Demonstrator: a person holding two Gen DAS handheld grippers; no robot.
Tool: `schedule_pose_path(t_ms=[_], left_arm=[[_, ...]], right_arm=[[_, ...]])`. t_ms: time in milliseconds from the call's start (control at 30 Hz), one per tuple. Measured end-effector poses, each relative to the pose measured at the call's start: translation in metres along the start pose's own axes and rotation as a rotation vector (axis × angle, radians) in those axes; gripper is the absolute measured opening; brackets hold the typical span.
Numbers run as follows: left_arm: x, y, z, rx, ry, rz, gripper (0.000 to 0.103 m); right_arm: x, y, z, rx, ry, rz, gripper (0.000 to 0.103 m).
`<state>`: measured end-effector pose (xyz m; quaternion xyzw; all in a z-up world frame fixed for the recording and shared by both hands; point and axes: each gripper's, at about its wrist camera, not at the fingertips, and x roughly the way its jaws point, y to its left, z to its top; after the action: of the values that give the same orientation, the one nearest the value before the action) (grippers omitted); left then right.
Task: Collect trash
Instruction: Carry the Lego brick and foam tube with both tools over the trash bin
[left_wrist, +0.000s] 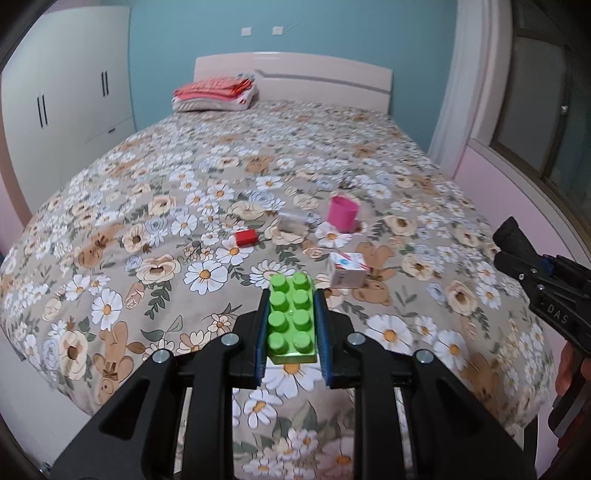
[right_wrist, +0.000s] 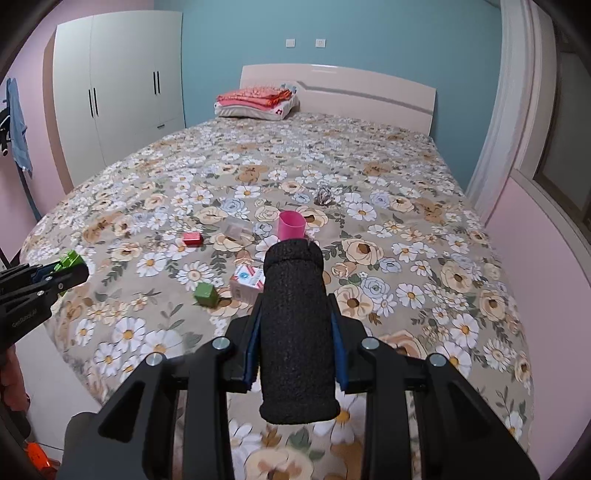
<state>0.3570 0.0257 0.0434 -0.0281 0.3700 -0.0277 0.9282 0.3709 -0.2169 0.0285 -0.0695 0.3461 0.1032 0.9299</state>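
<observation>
My left claw (left_wrist: 291, 325) pinches the green brick (left_wrist: 291, 321) by its long sides, my right claw (right_wrist: 295, 325) clamps the black foam roll (right_wrist: 293, 332); both lifted clear of the bed (left_wrist: 147, 184), where the pink cup (left_wrist: 343, 213) and small carton (left_wrist: 347, 271) wait.

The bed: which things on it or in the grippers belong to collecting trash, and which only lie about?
Job: green building brick in left gripper; black foam tube in right gripper; red box; pink cup; small carton.
Lying about: folded bedding; wardrobe.
</observation>
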Motion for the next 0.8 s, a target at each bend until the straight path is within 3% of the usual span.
schedule_pose_path(t_ms=[433,800], left_arm=[[-0.107,-0.028,-0.052,0.121,-0.079,-0.058,0.023],[-0.112,-0.030,-0.133,0.196,0.009,-0.097,0.023]], right_arm=[[-0.115,0.039,-0.051,-0.043,-0.099,0.042,0.034],[-0.140,0.083,-0.127,-0.092,-0.067,0.104,0.034]])
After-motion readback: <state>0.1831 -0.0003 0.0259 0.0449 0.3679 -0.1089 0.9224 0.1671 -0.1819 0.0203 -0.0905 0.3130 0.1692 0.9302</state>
